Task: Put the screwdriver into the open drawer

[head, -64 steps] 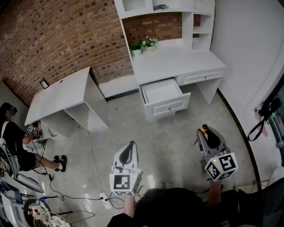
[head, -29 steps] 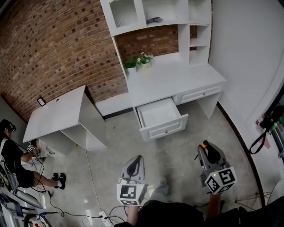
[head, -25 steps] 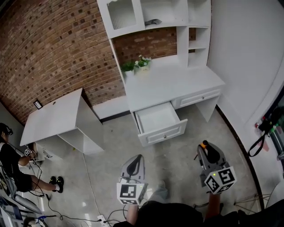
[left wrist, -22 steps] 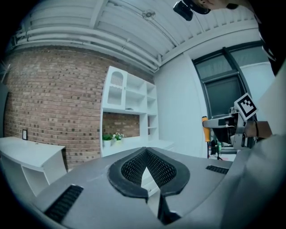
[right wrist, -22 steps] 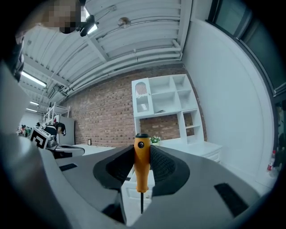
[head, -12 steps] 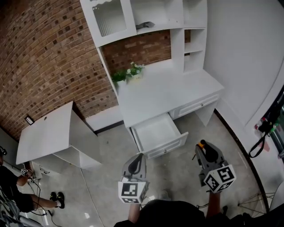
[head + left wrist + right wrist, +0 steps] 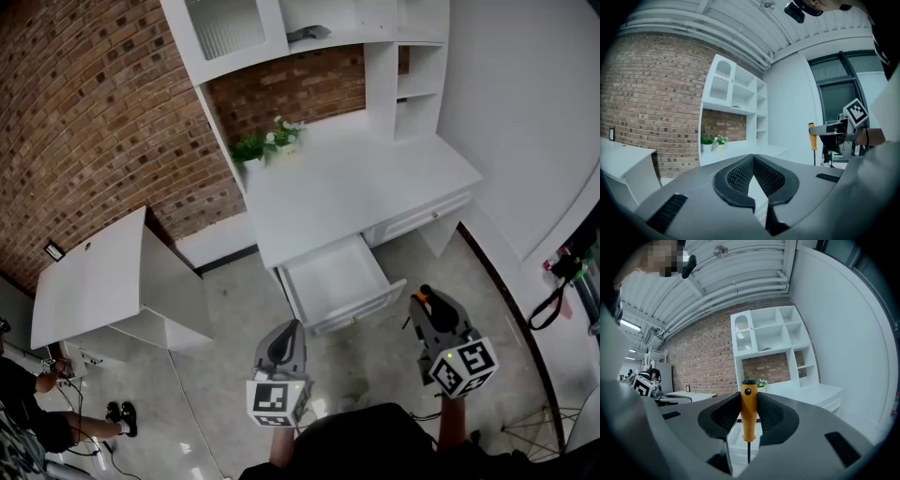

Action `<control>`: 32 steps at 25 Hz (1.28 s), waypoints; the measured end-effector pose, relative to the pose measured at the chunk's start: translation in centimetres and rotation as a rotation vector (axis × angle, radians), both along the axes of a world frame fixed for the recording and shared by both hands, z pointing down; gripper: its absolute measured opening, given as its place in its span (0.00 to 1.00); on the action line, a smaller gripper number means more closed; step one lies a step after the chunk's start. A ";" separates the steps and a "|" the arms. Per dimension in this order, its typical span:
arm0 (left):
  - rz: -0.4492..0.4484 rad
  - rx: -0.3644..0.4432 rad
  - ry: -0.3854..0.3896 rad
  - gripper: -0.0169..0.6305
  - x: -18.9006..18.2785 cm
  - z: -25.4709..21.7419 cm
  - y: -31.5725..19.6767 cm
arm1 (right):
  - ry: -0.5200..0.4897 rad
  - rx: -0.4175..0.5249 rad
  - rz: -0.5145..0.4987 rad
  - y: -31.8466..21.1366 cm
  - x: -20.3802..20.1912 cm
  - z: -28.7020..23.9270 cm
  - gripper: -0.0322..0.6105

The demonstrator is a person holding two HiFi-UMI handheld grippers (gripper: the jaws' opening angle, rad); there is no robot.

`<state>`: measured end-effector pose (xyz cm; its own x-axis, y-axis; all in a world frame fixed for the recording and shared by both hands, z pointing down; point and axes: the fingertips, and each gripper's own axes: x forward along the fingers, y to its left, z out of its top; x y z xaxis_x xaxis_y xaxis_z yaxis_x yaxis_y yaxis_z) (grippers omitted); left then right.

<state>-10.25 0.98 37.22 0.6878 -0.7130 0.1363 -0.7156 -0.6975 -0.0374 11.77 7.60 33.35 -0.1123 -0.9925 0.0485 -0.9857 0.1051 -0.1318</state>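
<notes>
Two grippers are in view, both held about level above the floor (image 7: 234, 319), short of the white desk (image 7: 356, 178). The right gripper (image 7: 424, 302) has its jaws closed on the orange handle of the screwdriver (image 7: 748, 411). The tool stands upright between the pads, black cap up and thin shaft hanging below them. The left gripper (image 7: 753, 157) has its jaws brought together at the tips, with nothing between them.

The drawer (image 7: 336, 278) stands pulled out from the desk front, its white interior bare. It lies ahead and somewhat to the left of the right gripper, apart from it.

Step in hand, as judged: carrying the tool to the drawer; placement not yet done. The next move calls for bringing the right gripper over the opening, clear of the front panel, lowering until the shaft sits inside the walls, then parting the jaws. Risk noted: released upright, the tool may tip against the rim.
</notes>
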 end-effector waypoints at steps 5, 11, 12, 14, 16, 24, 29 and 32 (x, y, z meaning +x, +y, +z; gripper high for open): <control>-0.026 -0.039 -0.005 0.04 -0.2 0.8 -1.6 | 0.008 -0.020 -0.046 -3.2 -0.4 0.3 0.23; -0.071 -0.090 -0.018 0.04 0.4 2.9 -4.8 | -0.003 -0.050 -0.097 -8.0 0.2 2.1 0.23; -0.080 -0.100 -0.021 0.04 0.6 3.5 -5.6 | -0.004 -0.056 -0.110 -9.0 0.5 2.5 0.23; -0.096 -0.126 -0.024 0.04 1.2 4.6 -6.8 | 0.000 -0.078 -0.138 -10.8 0.8 3.5 0.23; -0.108 -0.152 -0.023 0.04 1.8 5.3 -8.0 | 0.014 -0.102 -0.167 -12.5 1.0 4.0 0.23; -0.184 -0.263 -0.045 0.04 4.6 8.8 -12.4 | 0.016 -0.189 -0.303 -19.5 2.5 7.1 0.23; -0.233 -0.319 -0.053 0.04 6.3 10.7 -14.3 | 0.023 -0.252 -0.398 -23.0 2.9 9.4 0.23; -0.262 -0.347 -0.051 0.04 7.1 11.6 -15.3 | 0.037 -0.284 -0.463 -24.8 2.8 10.9 0.23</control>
